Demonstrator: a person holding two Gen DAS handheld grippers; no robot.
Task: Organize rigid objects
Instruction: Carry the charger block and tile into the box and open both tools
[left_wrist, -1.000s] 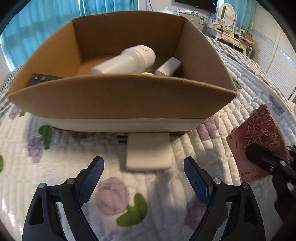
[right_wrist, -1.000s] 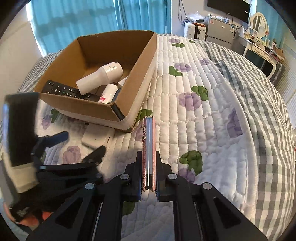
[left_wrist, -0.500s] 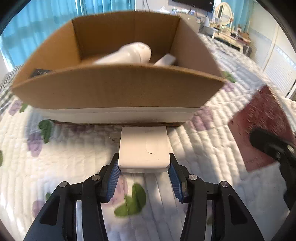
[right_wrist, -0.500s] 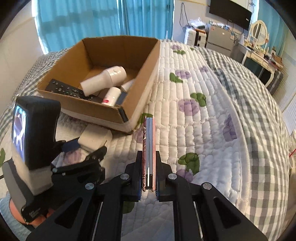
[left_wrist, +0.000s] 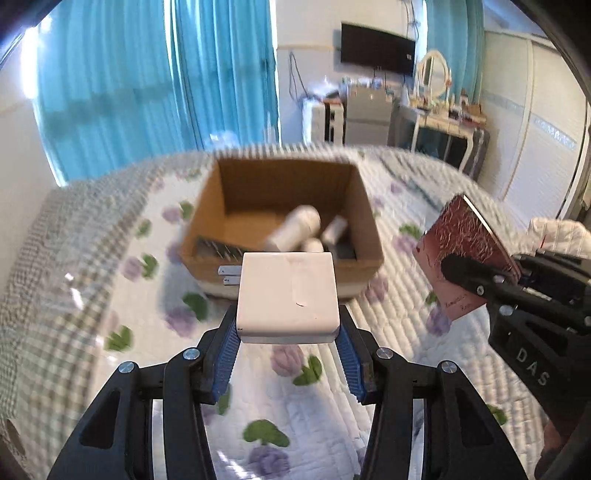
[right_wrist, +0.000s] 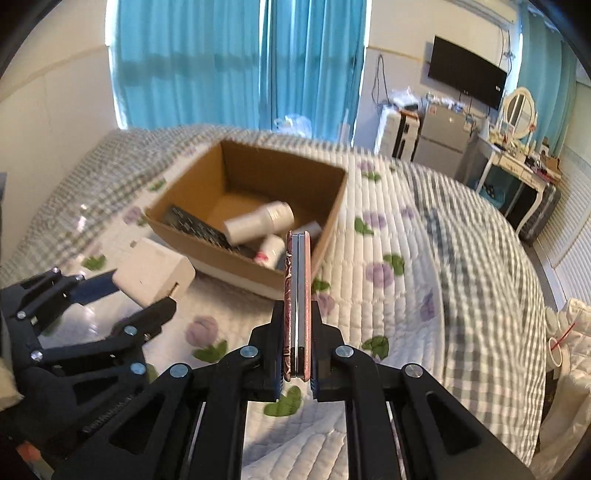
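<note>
Left wrist view: my left gripper clamps the white charger; my right gripper pinches the red case.

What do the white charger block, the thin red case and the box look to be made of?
Charger block: likely hard plastic, smooth with a slight sheen, metal prongs. Red case: rigid, embossed glossy surface with a silvery edge; material unclear. Box: plain brown cardboard, matte.

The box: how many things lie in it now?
4 visible in the box: a remote at the left, a large white bottle, and two small white ones. More may be hidden.
</note>
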